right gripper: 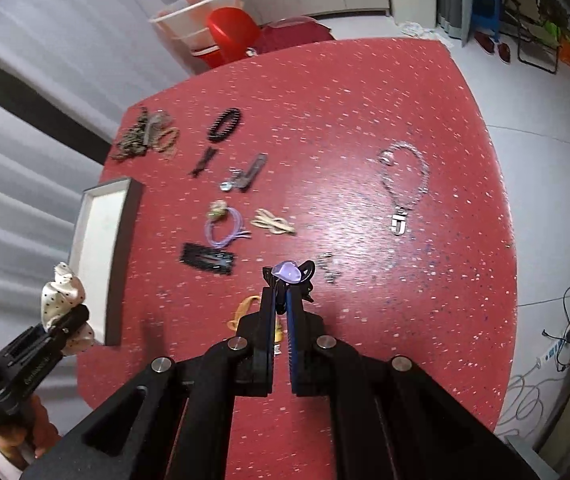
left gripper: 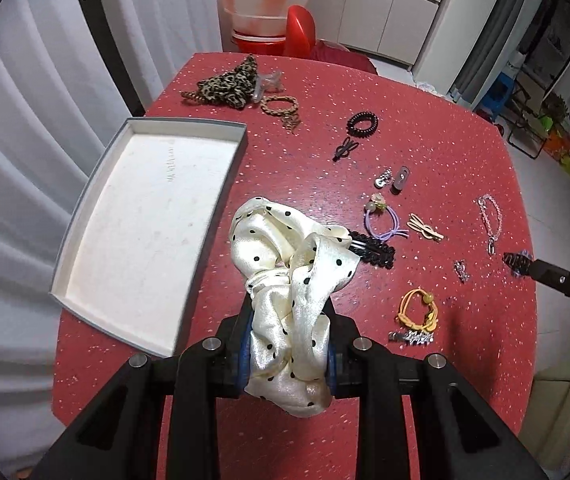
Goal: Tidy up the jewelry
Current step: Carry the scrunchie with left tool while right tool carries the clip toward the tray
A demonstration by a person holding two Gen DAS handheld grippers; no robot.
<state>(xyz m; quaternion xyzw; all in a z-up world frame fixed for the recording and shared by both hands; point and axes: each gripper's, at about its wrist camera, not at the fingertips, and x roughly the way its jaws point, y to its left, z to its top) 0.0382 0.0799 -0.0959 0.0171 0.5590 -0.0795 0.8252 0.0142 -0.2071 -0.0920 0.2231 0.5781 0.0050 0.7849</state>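
A red speckled desk (left gripper: 425, 128) filled the centre of both views. At upper centre of the left wrist view stood a translucent white basin (left gripper: 263, 8) atop a red stool (left gripper: 299, 32). White cabinets (left gripper: 381, 4) lined the top. Grey curtains (left gripper: 17, 92) hung at left. A white power strip (right gripper: 553, 354) with cables lay lower right on the floor.

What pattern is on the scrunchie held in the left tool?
Cream satin scrunchie with black polka dots, clearest in the left wrist view.

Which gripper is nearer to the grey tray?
Left. The left gripper, holding the polka-dot scrunchie, hovers beside the grey tray; the right gripper is farther right.
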